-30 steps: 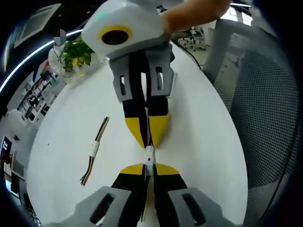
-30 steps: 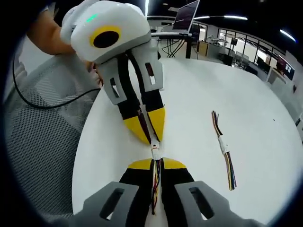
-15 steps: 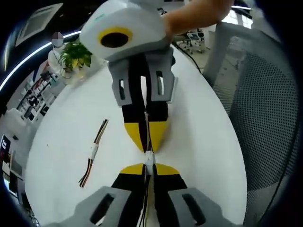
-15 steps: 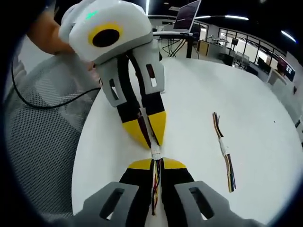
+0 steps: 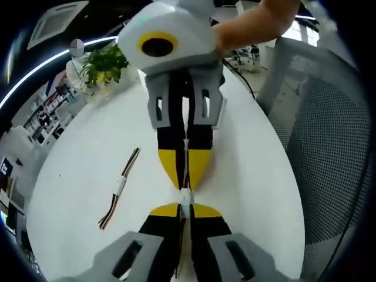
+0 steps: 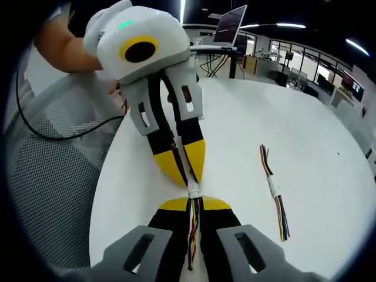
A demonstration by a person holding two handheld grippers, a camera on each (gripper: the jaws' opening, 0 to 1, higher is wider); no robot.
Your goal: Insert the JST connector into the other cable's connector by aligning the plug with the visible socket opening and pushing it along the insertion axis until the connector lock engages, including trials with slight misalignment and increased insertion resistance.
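jaws pinched on cables — connectors [image 5: 185,197] touching

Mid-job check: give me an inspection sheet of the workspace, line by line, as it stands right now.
Surface: white table, bare around the work.
Job's things: white JST connectors meet tip to tip between the two grippers; lock state cannot be told.
Clutter: spare mated cable lies flat, apart from the work.
Grippers: left gripper shut on its cable; right gripper shut on its cable.
Cables: black cord across the mesh chair.
Surroundings: potted plant, laptop, office desks behind.
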